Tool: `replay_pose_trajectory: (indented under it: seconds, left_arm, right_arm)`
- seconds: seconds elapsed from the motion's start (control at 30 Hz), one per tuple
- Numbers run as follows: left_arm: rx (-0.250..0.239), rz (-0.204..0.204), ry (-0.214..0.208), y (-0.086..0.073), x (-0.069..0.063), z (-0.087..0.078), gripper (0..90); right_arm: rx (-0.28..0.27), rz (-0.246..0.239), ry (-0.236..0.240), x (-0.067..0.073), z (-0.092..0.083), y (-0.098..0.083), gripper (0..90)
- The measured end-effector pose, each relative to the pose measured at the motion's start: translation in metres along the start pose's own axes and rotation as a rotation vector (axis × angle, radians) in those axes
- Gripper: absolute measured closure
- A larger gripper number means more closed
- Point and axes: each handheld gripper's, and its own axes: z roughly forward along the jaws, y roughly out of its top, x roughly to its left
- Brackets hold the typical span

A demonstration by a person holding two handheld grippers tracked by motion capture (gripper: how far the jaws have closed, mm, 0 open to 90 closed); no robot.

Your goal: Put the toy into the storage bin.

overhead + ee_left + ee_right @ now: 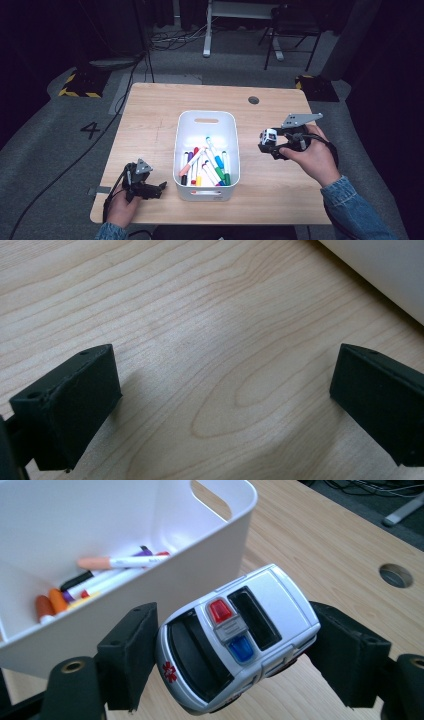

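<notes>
My left tongs [161,187] sit low near the table's [150,115] front left corner, jaws spread wide with bare wood between them, just beside the white bin [206,118]. That bin stands at the middle of the table toward the front edge and holds a heap of coloured markers [207,167]. My right tongs [265,142] hover above the table's right side, beside the bin, closed on a silver toy police car [240,635] gripped nose to tail, its red and blue roof lights facing up.
</notes>
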Motion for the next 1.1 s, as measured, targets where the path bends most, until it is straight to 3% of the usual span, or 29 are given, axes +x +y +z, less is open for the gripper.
replay_pose_trajectory:
  seconds: [0.5,0.8,1.1]
  left_arm:
    - [0.001,0.0,0.0,0.0,0.0,0.0,0.0]
    - [0.001,0.0,0.0,0.0,0.0,0.0,0.1]
    - [0.001,0.001,0.0,0.0,0.0,0.0,0.1]
  right_arm:
    - [-0.042,-0.07,0.102,0.04,0.011,0.04,24.3]
    - [-0.024,-0.111,0.141,0.057,0.028,0.05,24.3]
    - [0.033,-0.163,0.165,0.069,0.047,0.049,24.3]
